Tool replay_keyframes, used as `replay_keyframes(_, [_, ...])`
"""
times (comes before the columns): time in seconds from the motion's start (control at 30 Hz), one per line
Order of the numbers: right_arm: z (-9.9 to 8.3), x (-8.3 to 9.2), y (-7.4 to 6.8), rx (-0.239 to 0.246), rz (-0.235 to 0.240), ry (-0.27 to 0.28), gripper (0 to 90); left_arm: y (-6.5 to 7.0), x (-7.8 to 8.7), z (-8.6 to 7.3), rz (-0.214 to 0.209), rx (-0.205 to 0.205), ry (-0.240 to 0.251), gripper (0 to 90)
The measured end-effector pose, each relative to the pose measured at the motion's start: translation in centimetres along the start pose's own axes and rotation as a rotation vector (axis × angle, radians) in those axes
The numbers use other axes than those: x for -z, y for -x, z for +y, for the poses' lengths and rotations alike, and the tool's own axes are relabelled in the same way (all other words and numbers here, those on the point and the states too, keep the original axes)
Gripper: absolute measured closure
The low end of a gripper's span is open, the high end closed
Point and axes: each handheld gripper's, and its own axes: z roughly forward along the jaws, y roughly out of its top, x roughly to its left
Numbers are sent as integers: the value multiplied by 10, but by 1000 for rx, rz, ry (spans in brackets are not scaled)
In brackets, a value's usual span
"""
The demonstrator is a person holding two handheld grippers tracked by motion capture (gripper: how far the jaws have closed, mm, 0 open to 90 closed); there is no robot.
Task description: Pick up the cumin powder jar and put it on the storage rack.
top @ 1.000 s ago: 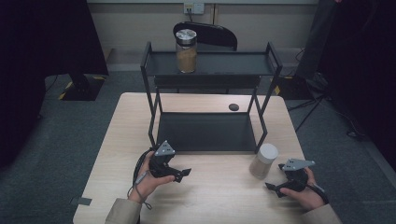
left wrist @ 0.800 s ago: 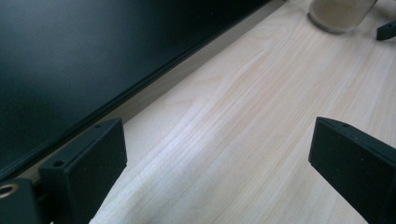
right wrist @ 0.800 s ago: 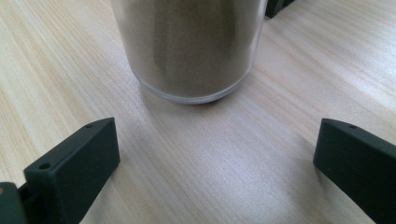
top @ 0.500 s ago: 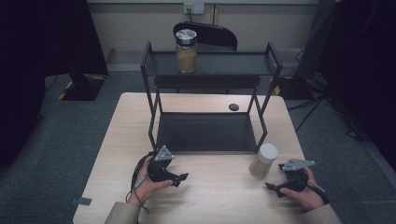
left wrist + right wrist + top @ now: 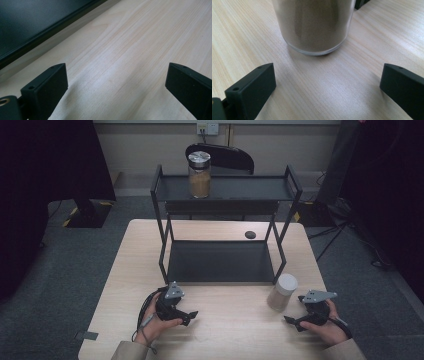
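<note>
A clear jar (image 5: pixel 283 291) with a white lid and brown powder stands on the wooden table (image 5: pixel 140 250), by the front right corner of a black two-tier rack (image 5: pixel 220 262). A second jar (image 5: pixel 199 174) with a metal lid and tan filling stands on the rack's top shelf. My right gripper (image 5: pixel 291 321) rests on the table just right of the white-lidded jar, open; its own view has the jar (image 5: pixel 313 25) close ahead of its jaws. My left gripper (image 5: pixel 191 316) lies open on the table in front of the rack, with bare wood between its jaws.
A small dark round object (image 5: pixel 250 234) lies on the table behind the rack at the right. A black chair (image 5: pixel 220 157) stands beyond the table. The rack's lower shelf edge (image 5: pixel 37 37) runs past the left gripper's jaws.
My left hand has drawn slightly back toward the table's front edge with its gripper. The right hand and both jars have kept still.
</note>
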Motion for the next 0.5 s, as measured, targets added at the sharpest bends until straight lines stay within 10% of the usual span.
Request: replay_keyframes(0.5, [0,0,0,3,3,0,0,6,-6,1,20,-40,-50,36])
